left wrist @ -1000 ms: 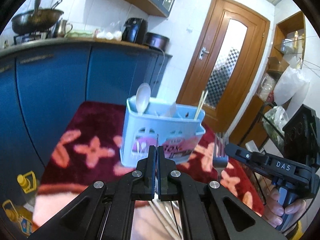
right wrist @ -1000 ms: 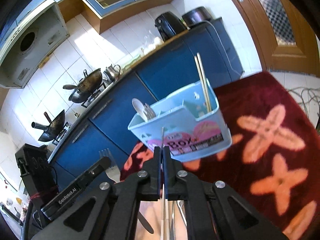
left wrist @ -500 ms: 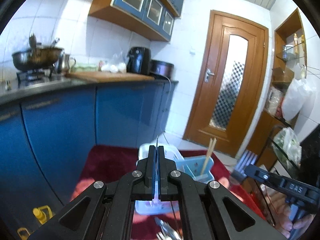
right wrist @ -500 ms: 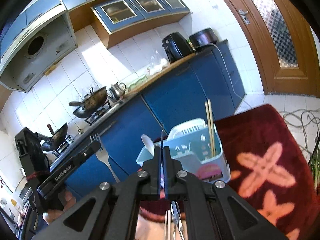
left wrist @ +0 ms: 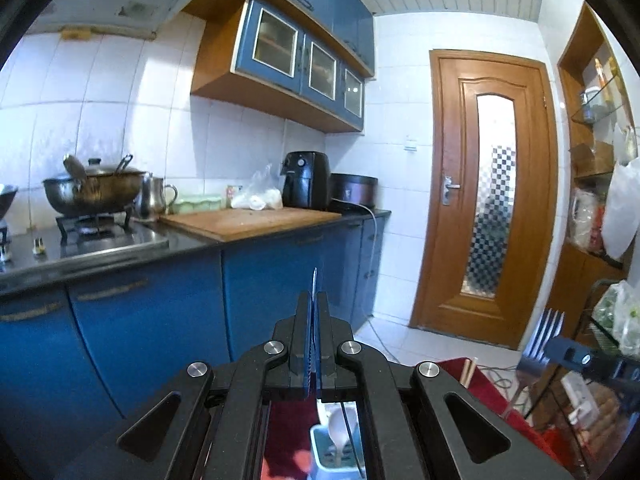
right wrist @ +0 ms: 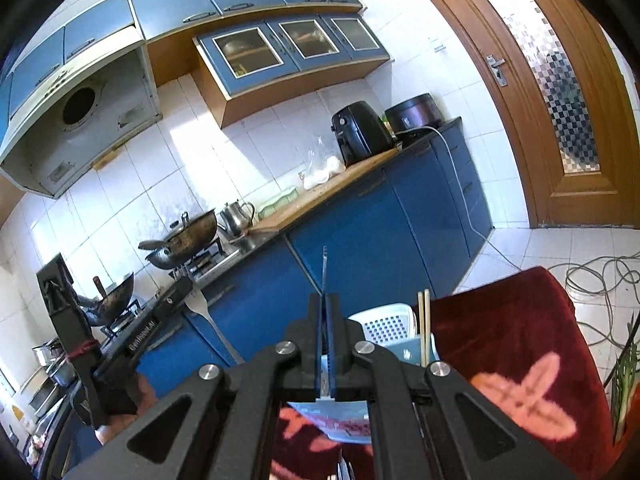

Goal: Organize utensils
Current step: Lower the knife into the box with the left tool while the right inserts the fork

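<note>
Both grippers hang high above the table. My left gripper [left wrist: 315, 300] is shut on a metal fork that shows edge-on as a thin blade between its pads. In the right wrist view that fork [right wrist: 198, 304] stands tines up in the left gripper [right wrist: 182, 290]. My right gripper [right wrist: 325, 300] is shut on a second fork [left wrist: 543, 338], also tines up. A light blue utensil holder [right wrist: 384, 326] sits low on the red flowered cloth [right wrist: 520, 332]. It holds chopsticks [right wrist: 423, 324] and a white spoon [left wrist: 340, 426]. Both grippers' bodies partly hide it.
A blue-fronted counter [left wrist: 248, 240] runs behind with a wok [left wrist: 94, 192], kettle [left wrist: 154, 198], cutting board, air fryer [left wrist: 306, 180] and cooker. A wooden door [left wrist: 488, 200] stands at the right, with cables [right wrist: 592, 280] on the tiled floor and bags on a shelf [left wrist: 600, 216].
Both grippers have risen with their forks and tipped upward. The holder has dropped from the middle to the bottom of both views, and wall cabinets have come into sight.
</note>
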A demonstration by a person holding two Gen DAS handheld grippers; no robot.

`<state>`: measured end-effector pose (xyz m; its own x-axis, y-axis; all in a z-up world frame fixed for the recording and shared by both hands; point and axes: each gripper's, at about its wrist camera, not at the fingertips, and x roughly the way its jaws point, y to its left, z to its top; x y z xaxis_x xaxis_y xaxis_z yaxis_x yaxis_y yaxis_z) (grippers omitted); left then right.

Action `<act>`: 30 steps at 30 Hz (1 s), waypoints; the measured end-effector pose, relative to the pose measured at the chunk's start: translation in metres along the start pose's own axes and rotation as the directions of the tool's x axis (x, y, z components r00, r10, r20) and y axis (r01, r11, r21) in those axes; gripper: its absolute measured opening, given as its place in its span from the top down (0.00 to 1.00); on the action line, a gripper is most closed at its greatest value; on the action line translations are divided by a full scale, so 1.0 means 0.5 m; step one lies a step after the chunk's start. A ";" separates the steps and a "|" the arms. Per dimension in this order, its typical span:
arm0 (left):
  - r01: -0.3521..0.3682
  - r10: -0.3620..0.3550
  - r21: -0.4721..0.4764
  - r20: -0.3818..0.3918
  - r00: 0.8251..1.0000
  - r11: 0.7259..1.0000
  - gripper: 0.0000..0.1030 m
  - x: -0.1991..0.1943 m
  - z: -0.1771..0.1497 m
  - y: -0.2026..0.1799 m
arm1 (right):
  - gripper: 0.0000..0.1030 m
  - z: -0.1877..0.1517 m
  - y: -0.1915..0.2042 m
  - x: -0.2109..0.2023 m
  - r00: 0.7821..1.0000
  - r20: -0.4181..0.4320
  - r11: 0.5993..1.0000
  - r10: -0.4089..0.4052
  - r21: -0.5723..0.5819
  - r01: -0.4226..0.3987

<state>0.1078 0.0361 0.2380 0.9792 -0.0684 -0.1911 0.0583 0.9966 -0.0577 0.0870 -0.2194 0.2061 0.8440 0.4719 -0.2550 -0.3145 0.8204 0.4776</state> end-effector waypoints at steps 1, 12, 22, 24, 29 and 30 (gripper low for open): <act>-0.007 0.007 0.007 0.004 1.000 1.000 0.99 0.005 -0.001 -0.003 | 0.97 0.003 0.000 0.001 1.000 0.011 1.000 0.002 -0.001 -0.002; -0.068 0.067 0.074 0.013 0.998 0.995 0.99 0.068 -0.069 -0.031 | 0.97 0.012 -0.014 0.048 0.994 0.112 1.000 -0.006 -0.024 0.008; -0.042 0.045 0.057 -0.050 0.998 0.997 0.99 0.105 -0.131 -0.027 | 0.97 -0.028 -0.074 0.104 0.997 0.076 1.000 -0.014 0.010 0.013; -0.040 0.044 0.055 -0.063 0.997 0.998 0.99 0.109 -0.144 -0.027 | 0.97 -0.037 -0.084 0.114 0.998 0.062 1.000 -0.022 0.019 0.021; -0.036 0.041 0.044 -0.098 0.994 0.998 0.99 0.121 -0.172 -0.022 | 0.97 -0.063 -0.116 0.138 0.999 0.010 0.998 -0.040 0.054 0.040; -0.035 0.039 0.041 -0.102 0.994 0.999 0.99 0.123 -0.177 -0.021 | 0.97 -0.067 -0.123 0.141 0.999 0.000 0.997 -0.041 0.065 0.041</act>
<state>0.1504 0.0175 0.1403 0.9558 -0.0341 -0.2921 0.0322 0.9994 -0.0112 0.1512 -0.2256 0.1306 0.8560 0.4382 -0.2743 -0.2510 0.8162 0.5204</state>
